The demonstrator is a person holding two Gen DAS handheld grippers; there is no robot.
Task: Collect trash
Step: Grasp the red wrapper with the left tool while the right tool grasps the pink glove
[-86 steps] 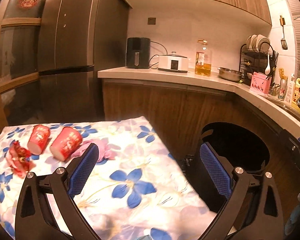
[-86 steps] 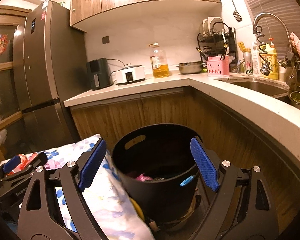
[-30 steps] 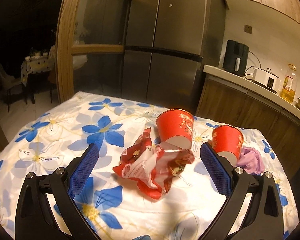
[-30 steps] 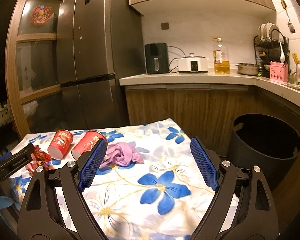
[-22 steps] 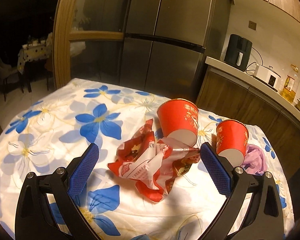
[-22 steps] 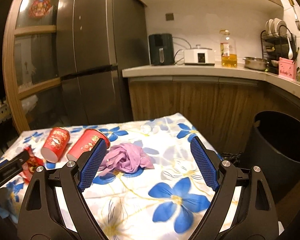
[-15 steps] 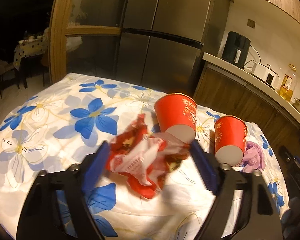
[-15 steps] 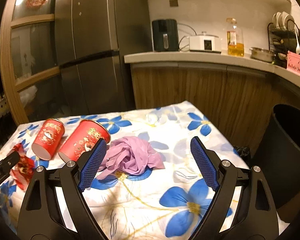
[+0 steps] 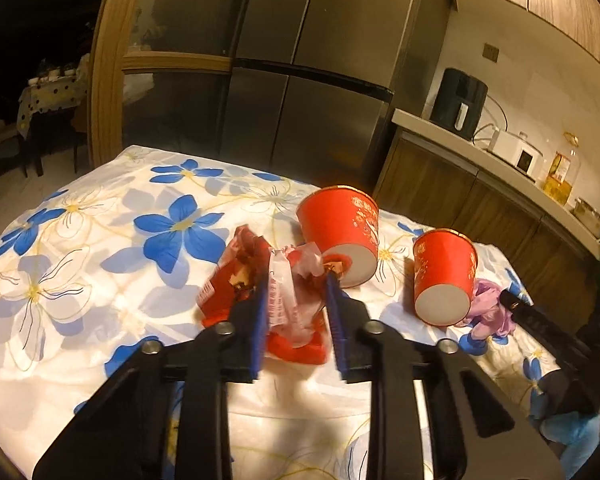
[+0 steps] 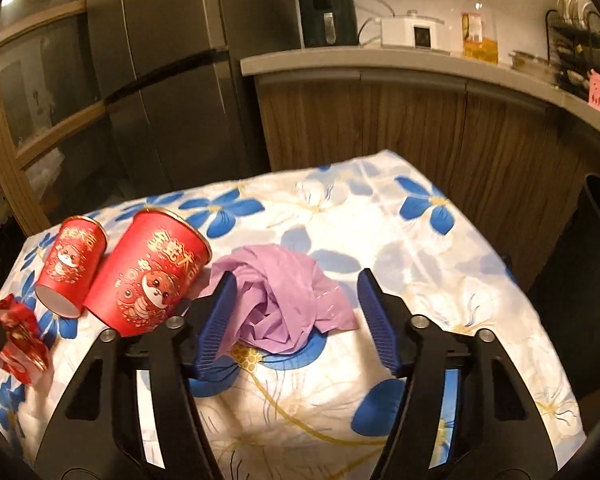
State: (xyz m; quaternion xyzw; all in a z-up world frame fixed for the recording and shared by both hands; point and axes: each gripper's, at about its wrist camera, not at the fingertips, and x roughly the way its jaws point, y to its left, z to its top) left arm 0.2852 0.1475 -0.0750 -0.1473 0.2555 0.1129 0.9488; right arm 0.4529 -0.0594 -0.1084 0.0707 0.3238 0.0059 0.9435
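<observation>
Blue fingers point(image 9: 260, 320) of the left gripper point(image 9: 296, 320) are squeezing a crumpled red wrapper point(image 9: 260, 280) between them — the pads are pulled in close, with only the wrapper in the gap. The wrapper is sitting on the table's flowered cloth point(image 9: 100, 240), and its far edge is touching the bottom of a red paper cup point(image 9: 340, 236) that is lying on its side. A second red cup point(image 9: 444, 276) is lying on its side to the right, apart from the first one. A purple crumpled wad point(image 9: 488, 312) is peeking out just behind that second cup.

On the right wrist view, the right gripper point(image 10: 296, 316) is sitting with its fingers spread wide around the purple wad point(image 10: 284, 300) — the left pad is pressing into the wad's edge, and the right pad is standing clear of it. The bigger-looking cup point(image 10: 148, 272) is lying just beside the wad. A dark bin point(image 10: 588, 264) is standing on the floor past the table's right edge, by the wooden cabinets point(image 10: 400, 128).
</observation>
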